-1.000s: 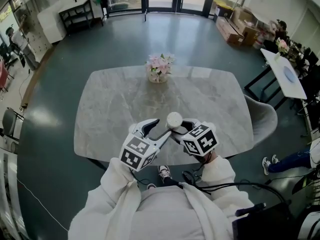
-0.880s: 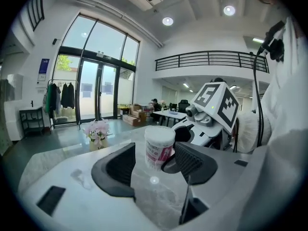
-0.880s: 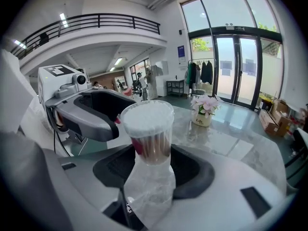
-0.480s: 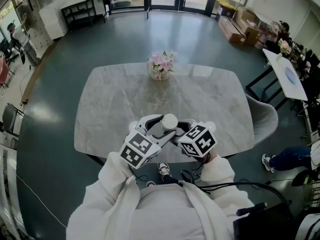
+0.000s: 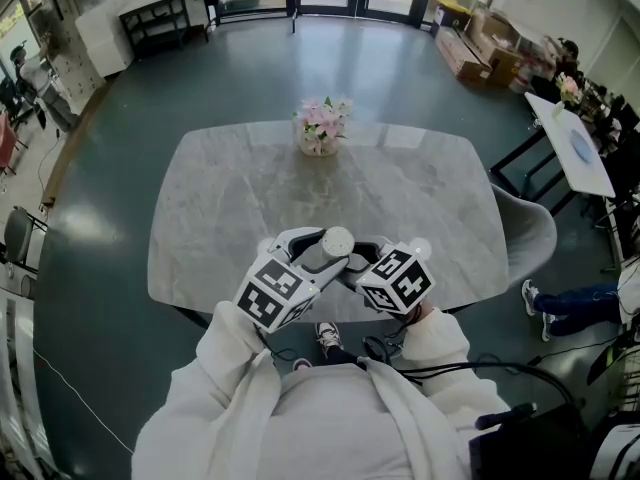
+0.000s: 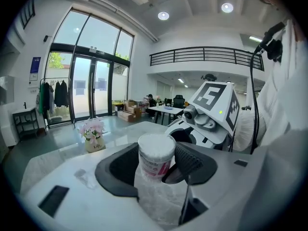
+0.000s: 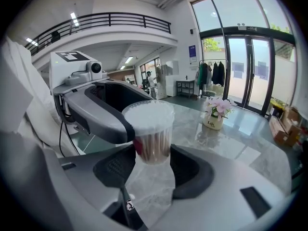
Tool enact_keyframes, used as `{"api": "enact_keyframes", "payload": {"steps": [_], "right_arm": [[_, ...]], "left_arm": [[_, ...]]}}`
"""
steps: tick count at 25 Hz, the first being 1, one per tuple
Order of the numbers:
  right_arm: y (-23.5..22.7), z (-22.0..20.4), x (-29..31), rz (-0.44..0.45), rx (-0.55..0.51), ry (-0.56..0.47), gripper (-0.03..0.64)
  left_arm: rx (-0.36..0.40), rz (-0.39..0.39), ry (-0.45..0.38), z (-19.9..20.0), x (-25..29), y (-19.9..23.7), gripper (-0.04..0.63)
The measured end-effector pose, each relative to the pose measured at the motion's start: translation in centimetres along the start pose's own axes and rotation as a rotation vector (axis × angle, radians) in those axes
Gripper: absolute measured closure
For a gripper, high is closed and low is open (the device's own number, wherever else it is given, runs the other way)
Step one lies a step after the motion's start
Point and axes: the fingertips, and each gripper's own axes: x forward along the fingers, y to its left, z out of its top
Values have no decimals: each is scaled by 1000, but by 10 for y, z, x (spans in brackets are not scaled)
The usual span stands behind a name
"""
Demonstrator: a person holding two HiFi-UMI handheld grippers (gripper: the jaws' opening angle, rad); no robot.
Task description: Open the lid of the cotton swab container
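Near bench (image 5: 250, 198) edge: right claw (image 7: 154, 165) clamped on body of cotton swab container (image 7: 153, 141), reaching in from 4 o'clock. Container upright, long axis vertical. Left claw (image 6: 156, 165) reaches in from 8 o'clock — jaws wide, just closing in, pads at lid (image 6: 156, 146) rim — lid likely comes straight up.

Flower pot (image 7: 212, 123), far side of table: one word legible, "Life". Cotton swab container (image 6: 153, 166): pink-and-white label carries print, too small and blurred to read. Blue sign (image 6: 34, 69) on far left wall: unreadable.
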Motion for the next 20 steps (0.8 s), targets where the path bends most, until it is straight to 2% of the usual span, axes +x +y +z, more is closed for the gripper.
{"api": "enact_keyframes", "payload": {"steps": [10, 14, 16, 20], "right_arm": [[4, -11, 1, 2, -37, 8, 336], [4, -7, 1, 8, -36, -7, 337], [4, -4, 0, 19, -23, -16, 337], [6, 0, -5, 48, 6, -9, 336]], "left_arm": [[-82, -55, 27, -6, -1, -8, 362], [-112, -49, 29, -2, -3, -2, 360], [-97, -46, 23, 2, -5, -2, 360], [-10, -30, -28, 16, -12, -2, 360]]}}
